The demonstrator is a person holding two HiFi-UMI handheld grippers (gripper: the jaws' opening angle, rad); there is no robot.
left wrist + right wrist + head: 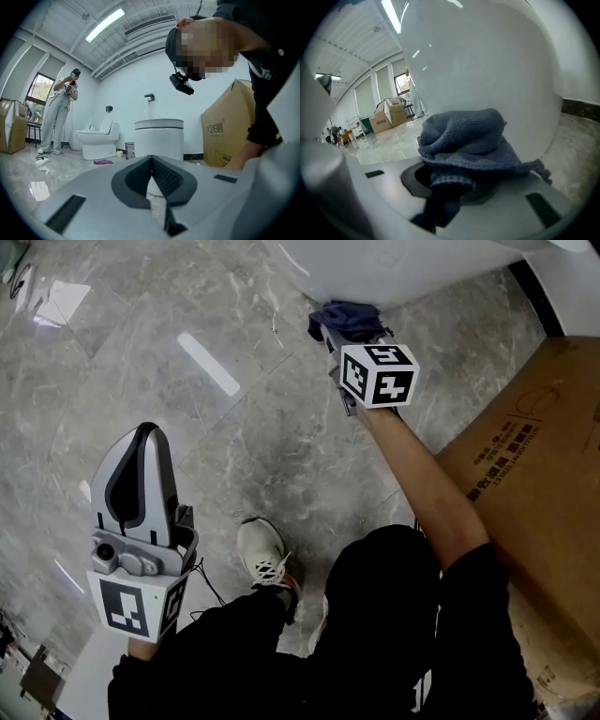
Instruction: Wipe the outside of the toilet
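We find the right claw (pixel 450 187) pinching a blue cloth (pixel 464 136) at the toilet (pixel 487 61) wall. The left claw (pixel 152 161) is pressed together, well away from the toilet. The print on the cardboard box (pixel 534 456) beside the toilet is unreadable.

Toilet (pixel 394 268) mostly beyond top edge

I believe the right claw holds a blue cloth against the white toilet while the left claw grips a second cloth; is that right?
Not quite: the left claw is shut on nothing, as the left gripper view shows, its jaws together with no cloth. The rest stands: the right claw holds the blue cloth against the white toilet.
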